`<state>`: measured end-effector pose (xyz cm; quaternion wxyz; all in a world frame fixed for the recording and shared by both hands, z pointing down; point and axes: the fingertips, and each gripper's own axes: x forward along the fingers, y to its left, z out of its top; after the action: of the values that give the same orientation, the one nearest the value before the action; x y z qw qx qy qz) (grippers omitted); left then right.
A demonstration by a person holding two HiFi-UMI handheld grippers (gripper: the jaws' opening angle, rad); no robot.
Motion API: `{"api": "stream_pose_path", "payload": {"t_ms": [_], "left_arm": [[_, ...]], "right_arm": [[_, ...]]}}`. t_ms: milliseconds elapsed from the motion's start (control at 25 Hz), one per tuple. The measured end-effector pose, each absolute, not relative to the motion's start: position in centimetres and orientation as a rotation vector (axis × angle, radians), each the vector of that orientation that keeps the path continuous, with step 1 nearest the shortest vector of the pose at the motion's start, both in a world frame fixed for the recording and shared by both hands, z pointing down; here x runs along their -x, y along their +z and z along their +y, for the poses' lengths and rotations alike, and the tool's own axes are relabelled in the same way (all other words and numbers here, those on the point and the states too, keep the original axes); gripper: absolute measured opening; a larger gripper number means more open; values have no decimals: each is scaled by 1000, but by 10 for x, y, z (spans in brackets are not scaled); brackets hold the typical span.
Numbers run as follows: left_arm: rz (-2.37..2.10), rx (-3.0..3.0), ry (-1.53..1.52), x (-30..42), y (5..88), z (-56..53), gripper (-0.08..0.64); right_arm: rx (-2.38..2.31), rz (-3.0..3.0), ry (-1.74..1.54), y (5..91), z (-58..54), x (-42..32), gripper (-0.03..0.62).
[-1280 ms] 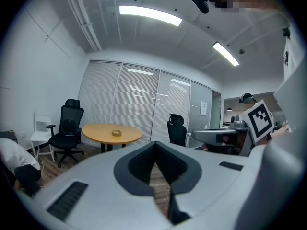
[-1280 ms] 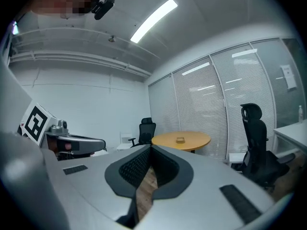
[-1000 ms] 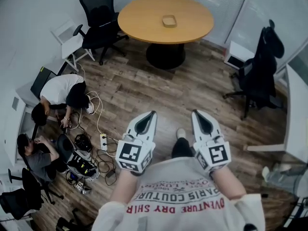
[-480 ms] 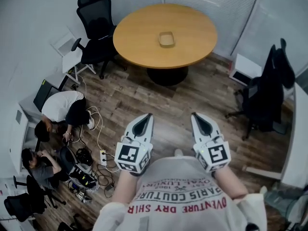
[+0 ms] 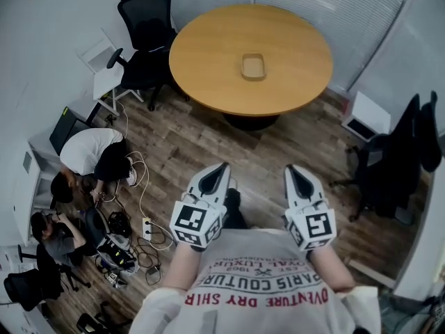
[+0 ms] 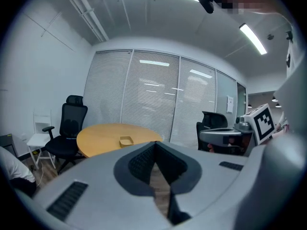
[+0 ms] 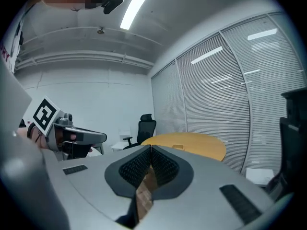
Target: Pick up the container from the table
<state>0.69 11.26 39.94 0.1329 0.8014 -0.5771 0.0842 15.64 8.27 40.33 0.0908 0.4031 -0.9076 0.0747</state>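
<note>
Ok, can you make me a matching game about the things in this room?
1. small tan rectangular container
2. black high-back office chair
3. white power strip
4. right gripper

A. lying on the wood floor among cables
B. shut, holding nothing
C. middle of the round wooden table
D. standing at the table's left side

Pairs: 1-C, 2-D, 3-A, 4-B

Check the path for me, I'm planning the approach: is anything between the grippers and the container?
Nothing visible: only bare floor separates the left gripper and right gripper from the table, where the container sits alone.
</note>
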Motion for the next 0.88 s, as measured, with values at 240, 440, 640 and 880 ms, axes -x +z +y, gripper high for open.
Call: {"api": "stream_pose_path", "payload": {"t_ms": [240,440,640,880], "left_arm": [[-1613,-2372,239,35,415,30,2],[-1524,-2442,214,66,408,-64,2],[-1450,-2530,204,99,390,-148,2],[-1366,-2557,213,125,392,-214,2]], "right_arm": [[-1297,-2643,190,410,4,-120,2],[-1370,-2624,215,405,-73,-79,2],[-1428,-2598,230,401,-149,-40,2],[-1550,-2580,337,392,-213,-11,2]]}}
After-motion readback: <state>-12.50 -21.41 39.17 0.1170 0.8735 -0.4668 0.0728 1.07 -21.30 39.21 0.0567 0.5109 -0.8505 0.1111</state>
